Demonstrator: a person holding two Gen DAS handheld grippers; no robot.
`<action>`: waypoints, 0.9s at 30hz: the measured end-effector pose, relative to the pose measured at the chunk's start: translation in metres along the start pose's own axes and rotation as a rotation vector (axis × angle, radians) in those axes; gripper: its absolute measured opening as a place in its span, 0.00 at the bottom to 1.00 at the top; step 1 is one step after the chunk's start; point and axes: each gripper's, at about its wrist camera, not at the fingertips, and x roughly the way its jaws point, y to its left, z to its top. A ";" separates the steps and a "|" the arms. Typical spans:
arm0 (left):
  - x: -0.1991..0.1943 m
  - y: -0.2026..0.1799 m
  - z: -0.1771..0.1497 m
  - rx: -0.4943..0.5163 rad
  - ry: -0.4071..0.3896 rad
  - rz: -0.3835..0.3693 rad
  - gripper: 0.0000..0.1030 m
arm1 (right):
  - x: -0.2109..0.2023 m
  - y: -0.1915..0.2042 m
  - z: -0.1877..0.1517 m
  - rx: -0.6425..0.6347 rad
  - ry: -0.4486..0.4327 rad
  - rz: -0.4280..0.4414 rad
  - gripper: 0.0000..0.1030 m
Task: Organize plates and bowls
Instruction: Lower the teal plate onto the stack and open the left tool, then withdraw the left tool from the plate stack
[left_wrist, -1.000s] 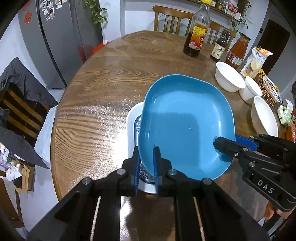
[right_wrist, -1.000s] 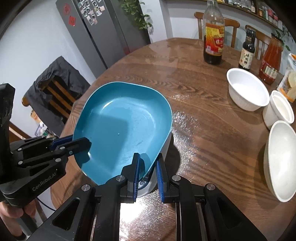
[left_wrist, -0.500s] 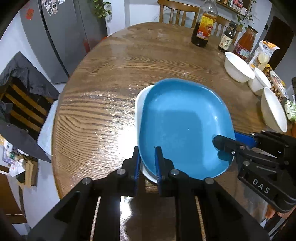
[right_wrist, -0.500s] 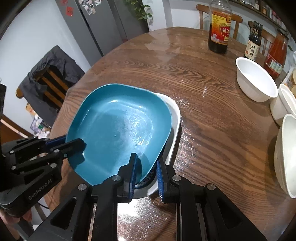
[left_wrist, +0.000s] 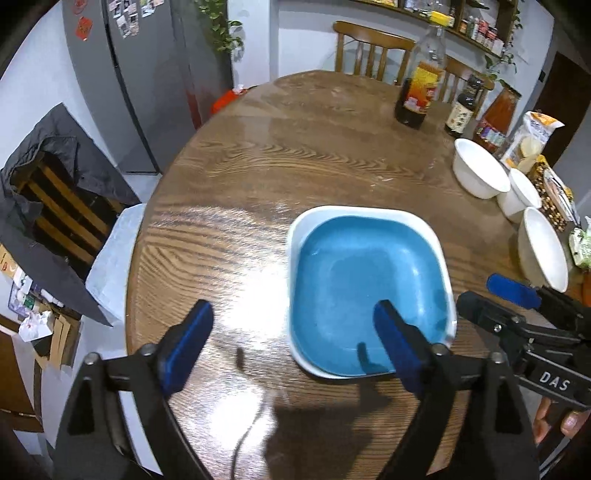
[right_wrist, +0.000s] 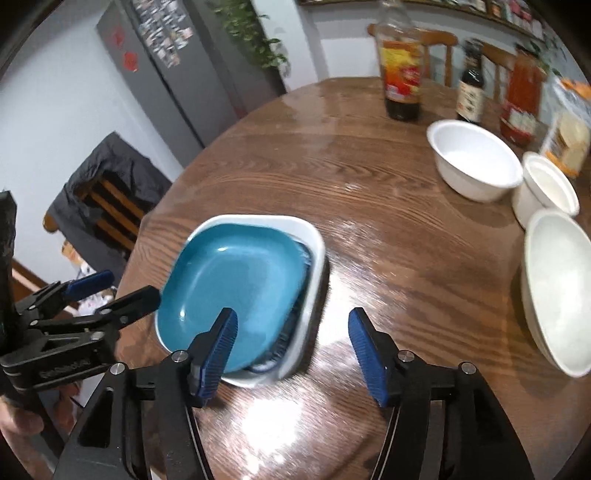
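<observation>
Blue plate (left_wrist: 364, 291) nested in white plate (left_wrist: 295, 229) on bench (left_wrist: 258, 166). Left tongs (left_wrist: 291, 339) opening, nothing between pads. Right tongs (right_wrist: 291, 347) opening, clear of plate rim. 3 white bowls (right_wrist: 476, 162) grouped at bench's right edge, well apart from plates.

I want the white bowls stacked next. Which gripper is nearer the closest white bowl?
Right. The right gripper sits between the blue plate and that bowl; the left gripper is beyond the plate. Both jaws are opening, empty.
</observation>
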 end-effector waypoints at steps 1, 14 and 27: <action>0.000 -0.003 0.001 0.001 0.004 -0.010 0.95 | -0.001 -0.005 -0.002 0.018 0.010 0.001 0.62; 0.008 -0.077 0.023 0.090 0.040 -0.160 0.99 | -0.039 -0.063 -0.030 0.191 -0.010 0.002 0.63; 0.013 -0.110 0.023 0.150 0.057 -0.201 0.99 | -0.054 -0.093 -0.044 0.271 -0.030 -0.030 0.63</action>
